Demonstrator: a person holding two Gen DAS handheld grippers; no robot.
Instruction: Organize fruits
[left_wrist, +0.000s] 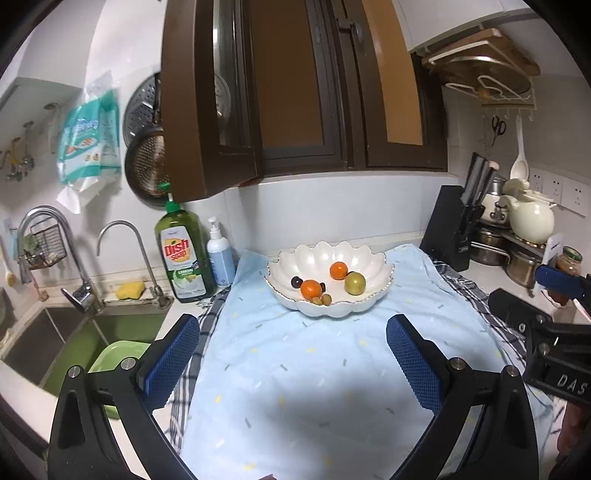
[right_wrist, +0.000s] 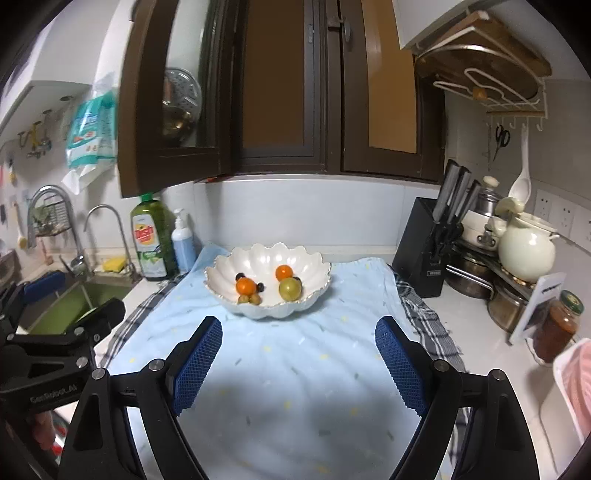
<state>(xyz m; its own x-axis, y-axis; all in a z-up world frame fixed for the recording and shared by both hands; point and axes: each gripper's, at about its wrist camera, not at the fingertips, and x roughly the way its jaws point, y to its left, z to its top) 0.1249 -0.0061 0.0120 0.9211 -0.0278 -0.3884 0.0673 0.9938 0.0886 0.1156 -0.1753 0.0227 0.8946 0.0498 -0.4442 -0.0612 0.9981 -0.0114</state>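
Kitchen tabletop (right_wrist: 476, 332), white, is running under a dark-framed window (left_wrist: 295, 92); sink (left_wrist: 74, 339) sitting at its left end w/ two taps, green dish soap bottle (left_wrist: 183, 254) and blue pump bottle (left_wrist: 221, 258) standing at the back edge just right of the sink. Light blue towel (left_wrist: 295, 369) is lying over a checked cloth (right_wrist: 428, 317), covering the middle of the tabletop.

White scalloped bowl (left_wrist: 328, 273) is sitting on the towel toward the back edge, approx centred. Fruit is lying inside it: two oranges (left_wrist: 338, 270), one toward the back, one front-left; a green-yellow round fruit (left_wrist: 355, 283) front-right; dark grape-like fruits (left_wrist: 296, 282) beside the front orange; a few small olive-coloured ones (left_wrist: 322, 300) at the front rim.

Knife block (right_wrist: 424, 251) is standing at the right, past the towel's edge; pots, cream jug (right_wrist: 526, 251) and a jar (right_wrist: 557, 325) behind and right of it.

Left hand-held gripper (left_wrist: 293, 354) is hovering over the towel's near part, fingers spread wide, nothing between the blue pads (left_wrist: 173, 358). Right hand-held gripper (right_wrist: 299, 358) likewise: spread, holding nothing, short of the bowl. Both are pointing at the bowl, side by side; neither is touching the fruit.
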